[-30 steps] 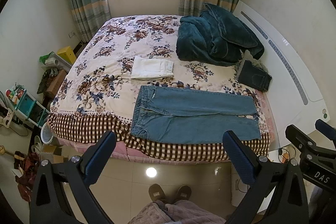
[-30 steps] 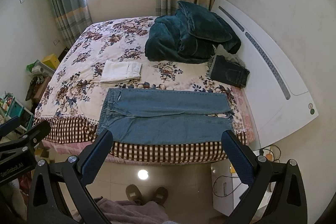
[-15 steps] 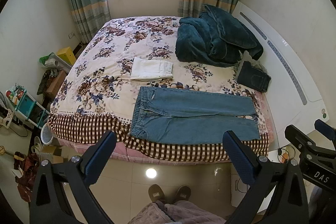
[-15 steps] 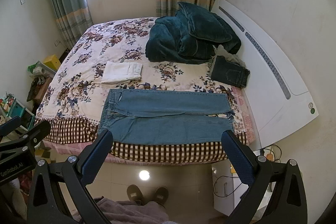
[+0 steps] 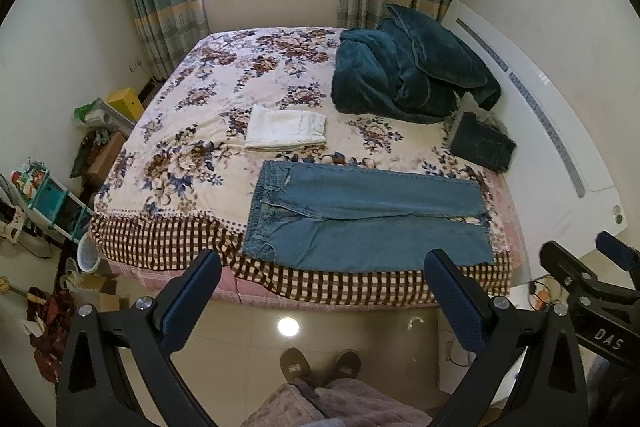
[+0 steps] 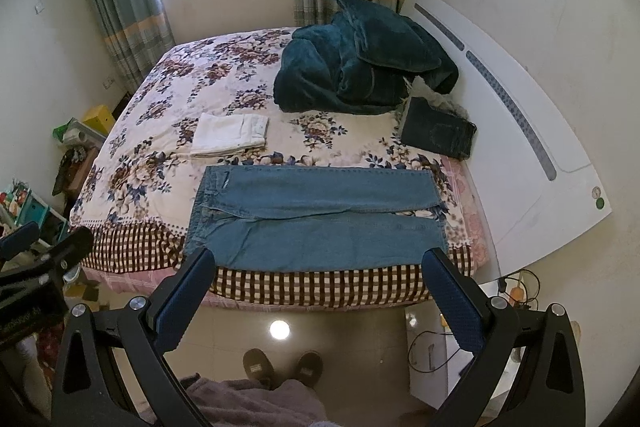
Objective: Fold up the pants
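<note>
Light blue jeans [image 5: 360, 219] [image 6: 316, 217] lie flat along the near edge of the bed, waistband to the left, both legs stretched right. My left gripper [image 5: 326, 281] hangs open over the floor in front of the bed, short of the jeans, with nothing between its fingers. My right gripper [image 6: 318, 281] is open too, held just short of the jeans' near hem and empty. In the left wrist view the right gripper shows at the far right [image 5: 592, 279]. In the right wrist view the left gripper shows at the far left [image 6: 44, 255].
Folded white pants [image 5: 286, 127] and folded dark jeans [image 5: 482, 143] lie on the floral bedspread [image 5: 192, 131]. A teal blanket heap [image 5: 408, 71] sits by the white headboard [image 5: 560, 131]. Clutter and shelves [image 5: 44, 203] line the left floor. A person's slippered feet [image 5: 320, 365] stand on the tiles.
Both views have crept slightly closer to the bed. The jeans lie as before and both grippers stay open.
</note>
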A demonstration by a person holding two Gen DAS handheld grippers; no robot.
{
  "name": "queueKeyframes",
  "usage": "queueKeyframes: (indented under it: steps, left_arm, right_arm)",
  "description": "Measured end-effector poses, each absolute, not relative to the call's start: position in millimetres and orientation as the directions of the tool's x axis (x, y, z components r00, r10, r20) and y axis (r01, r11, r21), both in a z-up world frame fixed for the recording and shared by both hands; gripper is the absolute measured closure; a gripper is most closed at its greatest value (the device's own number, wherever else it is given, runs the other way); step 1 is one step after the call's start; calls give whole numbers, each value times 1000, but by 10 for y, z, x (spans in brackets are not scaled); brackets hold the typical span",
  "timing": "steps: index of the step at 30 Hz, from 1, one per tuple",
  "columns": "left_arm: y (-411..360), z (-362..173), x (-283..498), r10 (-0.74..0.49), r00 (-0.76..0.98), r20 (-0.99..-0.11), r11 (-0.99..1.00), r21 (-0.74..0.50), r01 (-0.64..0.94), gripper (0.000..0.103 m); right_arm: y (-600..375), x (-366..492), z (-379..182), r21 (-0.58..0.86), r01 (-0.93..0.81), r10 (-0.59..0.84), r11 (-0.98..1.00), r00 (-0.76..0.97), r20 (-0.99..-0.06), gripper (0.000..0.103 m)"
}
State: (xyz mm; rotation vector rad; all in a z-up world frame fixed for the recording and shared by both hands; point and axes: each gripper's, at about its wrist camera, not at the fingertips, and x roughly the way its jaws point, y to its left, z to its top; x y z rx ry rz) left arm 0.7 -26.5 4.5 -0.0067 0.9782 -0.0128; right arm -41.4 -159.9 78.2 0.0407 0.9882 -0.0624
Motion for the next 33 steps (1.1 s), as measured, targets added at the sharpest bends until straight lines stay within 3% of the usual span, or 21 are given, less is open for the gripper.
queueKeyframes:
  steps: [8,15,25,33]
  left_arm:
    - [-350,-248,545,146,605,-782,988,87,-127,0]
    - [-308,-898,1540,218,502,-837,973,146,-179,0]
    - [-20,-2380,3458,230,230,-946,943,159,-292,0]
    - [477,-4141,4905,201,-52,-978,850,200,-488,0]
  right_arm:
    - [-2104,174,138,29,212,-89,977,527,-845,0]
    - [-2695,1179,-643,63,361,-108,930,433,-895,0]
    - [-3557,3132,-2434,33,579,-107,815,206,-973,0]
    - [-4168,4504,-4279,-43,699,-103,714,44,-994,0]
